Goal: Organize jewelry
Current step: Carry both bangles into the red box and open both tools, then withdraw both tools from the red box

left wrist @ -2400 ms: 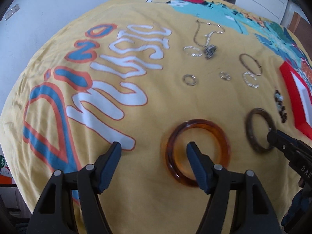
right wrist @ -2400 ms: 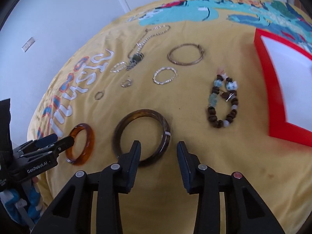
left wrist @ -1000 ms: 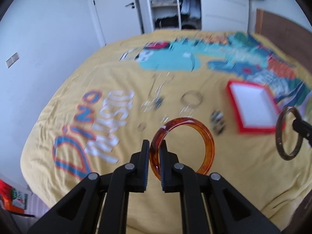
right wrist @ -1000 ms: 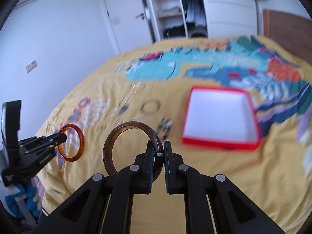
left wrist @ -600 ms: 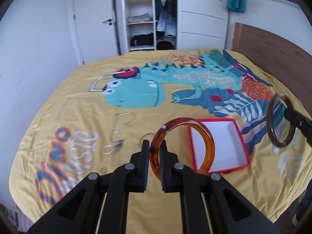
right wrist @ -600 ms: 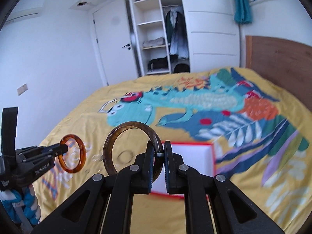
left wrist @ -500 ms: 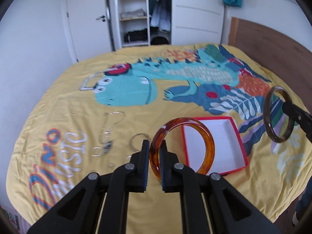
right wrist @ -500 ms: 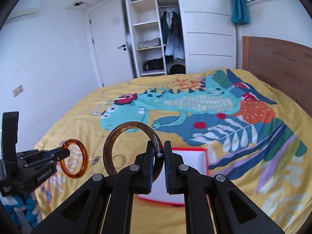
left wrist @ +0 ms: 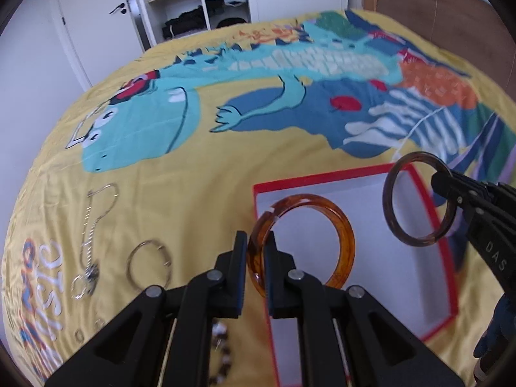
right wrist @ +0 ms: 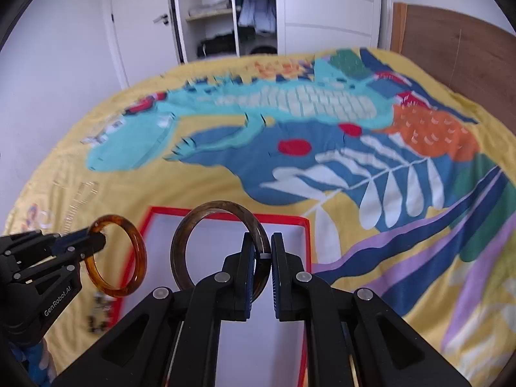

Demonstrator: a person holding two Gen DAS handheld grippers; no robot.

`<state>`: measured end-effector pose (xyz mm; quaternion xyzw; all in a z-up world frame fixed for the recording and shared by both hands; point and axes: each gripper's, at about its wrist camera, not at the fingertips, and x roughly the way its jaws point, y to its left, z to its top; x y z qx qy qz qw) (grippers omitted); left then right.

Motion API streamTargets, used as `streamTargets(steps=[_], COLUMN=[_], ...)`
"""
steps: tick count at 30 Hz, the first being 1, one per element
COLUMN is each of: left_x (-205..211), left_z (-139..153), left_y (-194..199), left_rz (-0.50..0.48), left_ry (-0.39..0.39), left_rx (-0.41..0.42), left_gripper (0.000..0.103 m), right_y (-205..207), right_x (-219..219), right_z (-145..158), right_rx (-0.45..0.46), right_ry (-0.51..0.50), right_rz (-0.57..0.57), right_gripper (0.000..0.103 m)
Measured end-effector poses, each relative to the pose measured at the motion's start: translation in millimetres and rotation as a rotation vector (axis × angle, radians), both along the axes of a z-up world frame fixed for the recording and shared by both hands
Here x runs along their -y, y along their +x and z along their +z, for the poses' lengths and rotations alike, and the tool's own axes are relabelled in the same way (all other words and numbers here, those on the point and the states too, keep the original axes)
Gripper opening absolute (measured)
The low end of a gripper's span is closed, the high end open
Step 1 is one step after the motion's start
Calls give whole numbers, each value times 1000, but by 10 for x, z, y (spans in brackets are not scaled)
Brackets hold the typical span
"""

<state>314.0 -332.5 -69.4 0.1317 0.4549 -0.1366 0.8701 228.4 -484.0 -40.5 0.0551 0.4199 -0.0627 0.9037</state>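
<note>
My left gripper (left wrist: 257, 251) is shut on an orange amber bangle (left wrist: 342, 235), held upright over the left part of a red-rimmed white box (left wrist: 322, 183) on the yellow bedspread. My right gripper (right wrist: 260, 258) is shut on a dark brown bangle (right wrist: 193, 225), which hangs above the same box (right wrist: 225, 215). In the left wrist view the right gripper (left wrist: 441, 180) and its brown bangle (left wrist: 391, 216) hang over the box's right rim. The right wrist view shows the left gripper (right wrist: 96, 242) with the amber bangle (right wrist: 135, 242) at the box's left rim.
Left of the box lie a silver chain necklace (left wrist: 93, 222), a thin metal hoop bracelet (left wrist: 132, 258), small rings (left wrist: 77, 290) and a dark bead bracelet (left wrist: 222, 351). A wooden headboard (left wrist: 451, 16) stands at the right, an open wardrobe (left wrist: 200, 3) beyond the bed.
Both grippers, each still holding its bangle, have swung right across the bed and come down over the red box, which now looks much larger and closer. The loose jewelry has slid to the left.
</note>
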Motion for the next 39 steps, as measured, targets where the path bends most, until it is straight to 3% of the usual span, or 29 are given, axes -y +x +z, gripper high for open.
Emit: streamTargets(steps=[11, 16, 23, 26, 27, 28, 34, 39], left_x=[195, 219, 217, 167, 153, 148, -18, -314], left_z=[-500, -611, -622, -571, -536, -500, 10, 554], left_y=[184, 207, 222, 257, 246, 225, -69, -393], left_rz=[-10, -17, -20, -18, -24, -24, -19, -35], left_ry=[70, 54, 46, -3, -16, -19, -104, -99], left_rx=[-42, -92, -93, -118, -113, -103, -22, 18], left_gripper=[9, 12, 12, 12, 12, 12, 17, 17], right_y=[304, 362, 336, 268, 218, 167, -306, -757], right_x=[56, 18, -24, -7, -8, -1, 60, -55], right_z=[-562, -693, -681, -536, -445, -365, 238, 787], right_rx=[-116, -167, -179, -145, -125, -103, -3, 74], right_ry=[-55, -98, -147, -135, -149, -140, -134, -117], right_rz=[51, 74, 101, 102, 93, 92, 35, 26], right_gripper=[10, 9, 13, 18, 28, 31, 33, 34])
